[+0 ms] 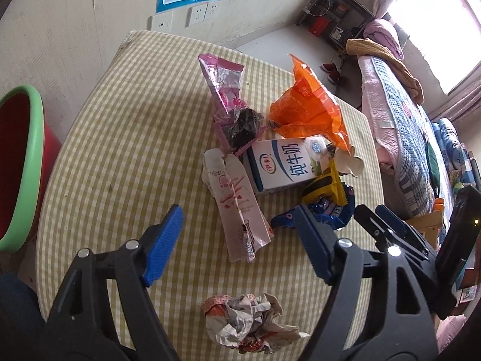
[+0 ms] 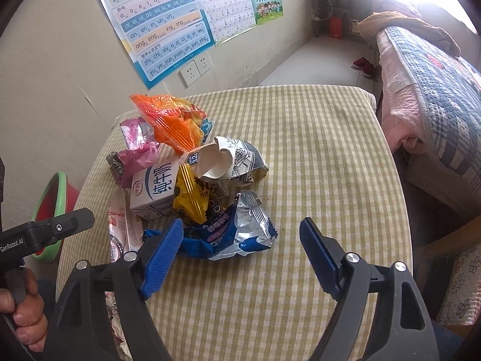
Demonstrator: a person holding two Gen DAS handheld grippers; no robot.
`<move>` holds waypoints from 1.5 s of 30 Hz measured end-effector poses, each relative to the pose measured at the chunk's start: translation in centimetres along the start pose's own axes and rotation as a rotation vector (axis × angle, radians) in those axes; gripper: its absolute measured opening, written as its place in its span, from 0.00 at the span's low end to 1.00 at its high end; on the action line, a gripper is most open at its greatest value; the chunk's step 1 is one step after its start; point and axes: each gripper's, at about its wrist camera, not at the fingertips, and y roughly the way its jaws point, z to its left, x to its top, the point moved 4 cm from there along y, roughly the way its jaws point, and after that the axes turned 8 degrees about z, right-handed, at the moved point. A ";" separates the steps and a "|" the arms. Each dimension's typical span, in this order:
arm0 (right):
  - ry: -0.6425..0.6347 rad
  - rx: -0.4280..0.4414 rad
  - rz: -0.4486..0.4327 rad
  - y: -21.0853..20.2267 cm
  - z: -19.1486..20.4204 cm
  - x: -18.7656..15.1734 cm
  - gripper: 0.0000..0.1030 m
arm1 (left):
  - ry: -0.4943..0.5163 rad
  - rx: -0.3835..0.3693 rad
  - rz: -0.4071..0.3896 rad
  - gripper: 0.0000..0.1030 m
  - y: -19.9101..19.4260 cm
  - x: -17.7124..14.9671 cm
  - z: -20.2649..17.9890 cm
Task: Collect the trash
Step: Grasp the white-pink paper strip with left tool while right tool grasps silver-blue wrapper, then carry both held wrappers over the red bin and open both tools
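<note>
Trash (image 1: 279, 165) lies piled below both hand-held grippers, left (image 1: 237, 240) and right (image 2: 240, 249), angled downward, jaws apart, empty.

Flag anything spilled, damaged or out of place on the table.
Nothing spilled. The trash is torn and crumpled: a crushed paper cup on the pile and a crumpled paper wad lying apart from it, near the left gripper.

The red basin (image 1: 18, 162) is cut off at the picture's left edge.

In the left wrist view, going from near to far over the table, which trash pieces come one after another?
crumpled paper ball → long pink wrapper → milk carton → orange bag
</note>
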 end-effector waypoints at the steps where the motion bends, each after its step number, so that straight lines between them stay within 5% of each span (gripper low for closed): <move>1: 0.002 0.006 0.007 0.4 -0.1 0.0 0.68 | -0.005 0.000 0.008 0.68 0.4 0.1 0.1; 12: 0.020 0.047 0.061 2.7 -0.5 -0.1 0.51 | -0.024 -0.008 0.079 0.55 3.6 0.4 0.5; 21: 0.037 0.094 0.097 3.6 -0.6 -0.8 0.13 | 0.004 -0.044 0.090 0.27 4.3 0.4 -0.6; 22: 0.038 0.097 0.096 3.5 -0.6 -0.8 0.09 | 0.004 -0.040 0.090 0.18 4.2 0.4 -0.7; 45: 0.006 0.028 0.002 -3.0 0.6 -1.6 0.07 | 0.021 -0.061 -0.015 0.11 -3.0 -1.4 0.8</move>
